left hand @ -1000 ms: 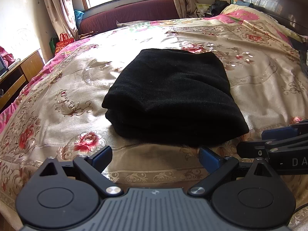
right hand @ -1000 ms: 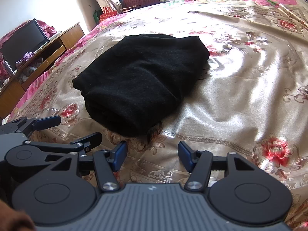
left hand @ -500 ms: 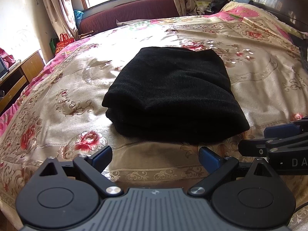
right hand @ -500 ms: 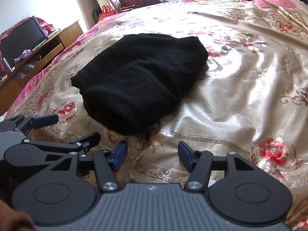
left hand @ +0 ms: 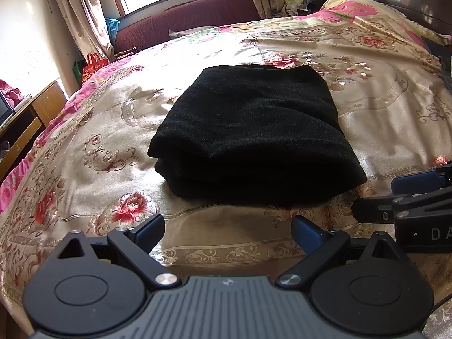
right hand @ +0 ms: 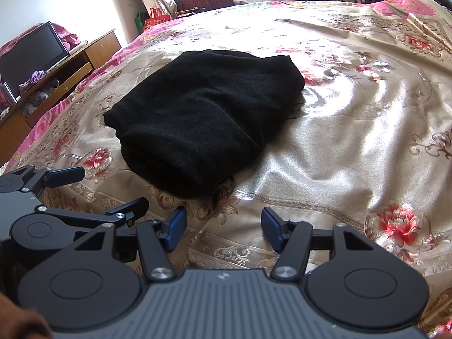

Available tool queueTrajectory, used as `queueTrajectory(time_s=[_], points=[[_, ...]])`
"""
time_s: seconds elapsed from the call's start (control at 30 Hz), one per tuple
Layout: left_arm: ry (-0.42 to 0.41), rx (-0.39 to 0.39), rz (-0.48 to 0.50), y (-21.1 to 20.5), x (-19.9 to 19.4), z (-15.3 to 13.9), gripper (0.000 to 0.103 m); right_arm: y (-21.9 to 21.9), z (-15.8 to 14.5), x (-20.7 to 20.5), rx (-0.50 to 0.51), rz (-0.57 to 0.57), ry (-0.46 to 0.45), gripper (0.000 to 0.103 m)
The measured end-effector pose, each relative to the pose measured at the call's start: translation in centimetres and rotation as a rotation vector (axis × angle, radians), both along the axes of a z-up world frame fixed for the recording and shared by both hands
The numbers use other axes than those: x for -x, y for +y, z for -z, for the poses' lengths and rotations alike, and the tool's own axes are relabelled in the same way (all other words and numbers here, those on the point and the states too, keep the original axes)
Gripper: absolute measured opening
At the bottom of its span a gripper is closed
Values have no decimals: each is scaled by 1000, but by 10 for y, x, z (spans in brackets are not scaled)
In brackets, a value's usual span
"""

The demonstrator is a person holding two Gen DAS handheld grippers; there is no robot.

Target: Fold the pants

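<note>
Black pants [left hand: 248, 135] lie folded into a thick, layered bundle in the middle of a bed with a floral satin cover [left hand: 93, 152]. The same bundle [right hand: 197, 118] sits ahead and to the left in the right wrist view. My left gripper [left hand: 228, 227] hovers open just short of the bundle's near edge, nothing between its blue pads. My right gripper [right hand: 223, 227] is open too, off the bundle's near right corner, and holds nothing. Each gripper shows at the side of the other's view: the right one [left hand: 378, 195] and the left one [right hand: 110, 192].
A dark red sofa [left hand: 186, 19] stands under the window beyond the bed. A wooden TV stand [right hand: 65, 67] with a black screen [right hand: 31, 53] lines the left side. Pillows and clutter [left hand: 350, 8] lie at the far right by the dark headboard.
</note>
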State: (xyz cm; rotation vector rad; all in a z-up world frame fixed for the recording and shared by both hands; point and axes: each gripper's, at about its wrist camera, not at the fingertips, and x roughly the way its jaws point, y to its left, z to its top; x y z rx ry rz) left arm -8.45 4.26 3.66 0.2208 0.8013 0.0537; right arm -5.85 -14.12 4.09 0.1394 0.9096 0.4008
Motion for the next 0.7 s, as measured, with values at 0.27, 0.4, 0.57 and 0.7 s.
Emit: queueTrajectory(time_s=[0.27,0.4,0.57,0.7], points=[[-2,-6,-1,-1,0,0,103,0,0,0,1,0,0,60],[0,-5,-2,0,0,0,103,0,0,0,6,1,-1,60],[1,-7,-2,-1,0,0,103,1,0,1,10,2,-2,60],[0,-7,-2,-1,0,0,103,1,0,1,10,1,-2,60]])
